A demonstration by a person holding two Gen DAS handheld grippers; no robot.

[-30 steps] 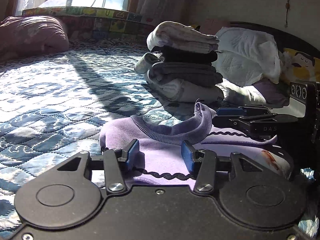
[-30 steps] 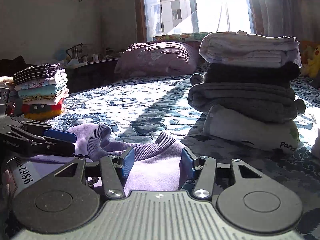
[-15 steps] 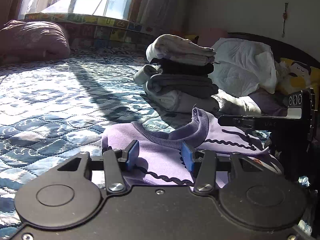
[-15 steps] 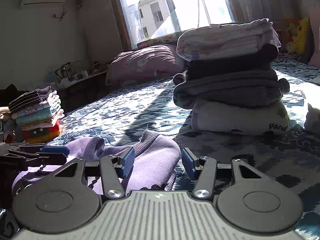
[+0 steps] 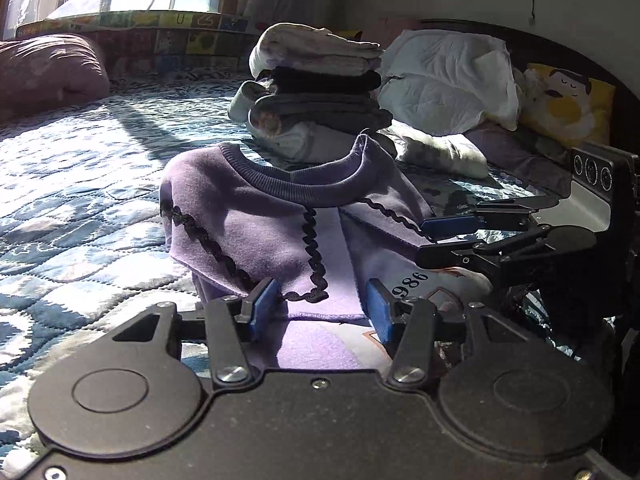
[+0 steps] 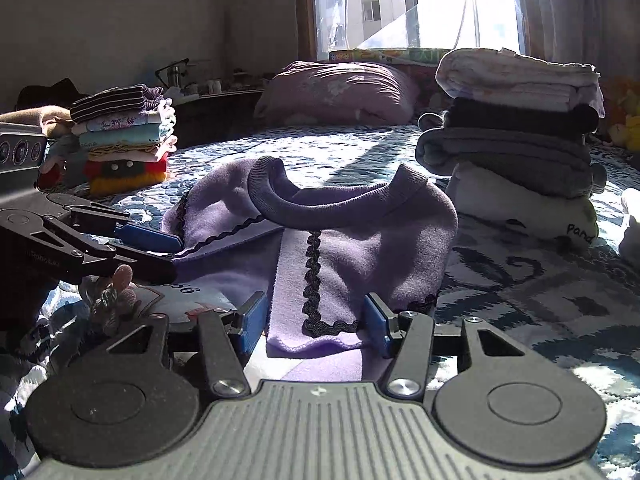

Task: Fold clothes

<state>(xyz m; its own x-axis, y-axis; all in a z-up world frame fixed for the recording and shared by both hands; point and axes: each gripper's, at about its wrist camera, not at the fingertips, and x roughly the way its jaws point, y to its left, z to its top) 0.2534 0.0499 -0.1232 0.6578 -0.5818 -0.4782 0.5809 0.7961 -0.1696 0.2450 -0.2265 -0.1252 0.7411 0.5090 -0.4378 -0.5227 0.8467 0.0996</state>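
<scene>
- The left hand-held gripper (image 5: 322, 310) has its blue pads spread wide, with the hem of the purple sweatshirt (image 5: 256, 224) lying loose between them
- The right hand-held gripper (image 6: 314, 322) is likewise wide apart, the garment's edge just ahead of it
- The sweatshirt lies on the bed (image 5: 72, 184), collar up, before both grippers
- A stack of folded clothes (image 6: 516, 128) stands beyond it

Your purple sweatshirt (image 5: 256, 220) lies mid-frame on the quilt, sides folded inward, ribbed collar arching up, black wavy trim.
</scene>
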